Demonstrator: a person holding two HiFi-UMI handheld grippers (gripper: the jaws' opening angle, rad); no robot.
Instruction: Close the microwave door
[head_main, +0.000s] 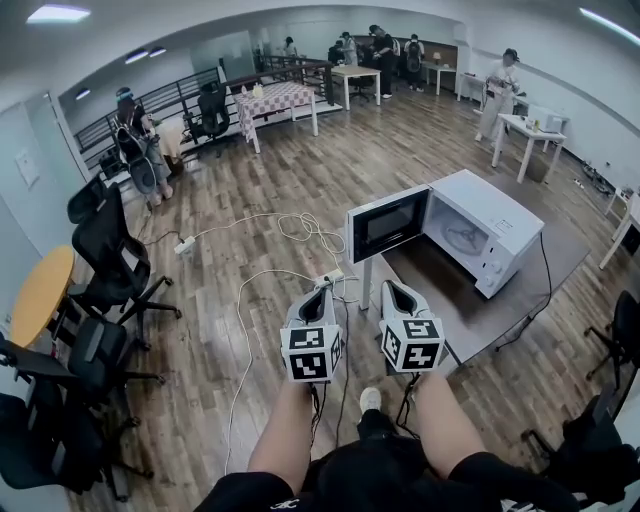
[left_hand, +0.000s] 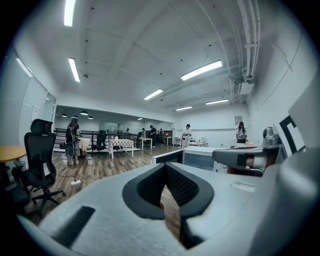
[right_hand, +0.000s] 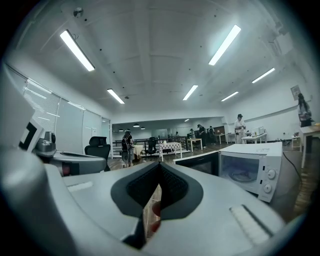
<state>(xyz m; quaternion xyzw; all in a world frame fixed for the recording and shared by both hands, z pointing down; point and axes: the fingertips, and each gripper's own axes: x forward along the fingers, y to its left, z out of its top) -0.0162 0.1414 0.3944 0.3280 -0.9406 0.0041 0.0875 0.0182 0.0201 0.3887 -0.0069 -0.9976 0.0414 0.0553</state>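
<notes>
A white microwave (head_main: 487, 222) stands on a dark low table (head_main: 505, 315), its black-windowed door (head_main: 388, 223) swung open to the left. The glass turntable shows inside the cavity. Both grippers are held side by side in front of the table's near corner, apart from the door. My left gripper (head_main: 321, 291) has its jaws together with nothing between them. My right gripper (head_main: 393, 287) also has its tips touching and holds nothing. In the left gripper view the left gripper (left_hand: 165, 166) points at the door (left_hand: 167, 156). In the right gripper view the right gripper (right_hand: 159, 165) has the microwave (right_hand: 252, 167) ahead on the right.
Black office chairs (head_main: 112, 268) and a round wooden table (head_main: 40, 294) stand at the left. A power strip (head_main: 185, 244) and white cables lie on the wood floor before the microwave table. A checkered table (head_main: 278, 98), white desks and several people are far back.
</notes>
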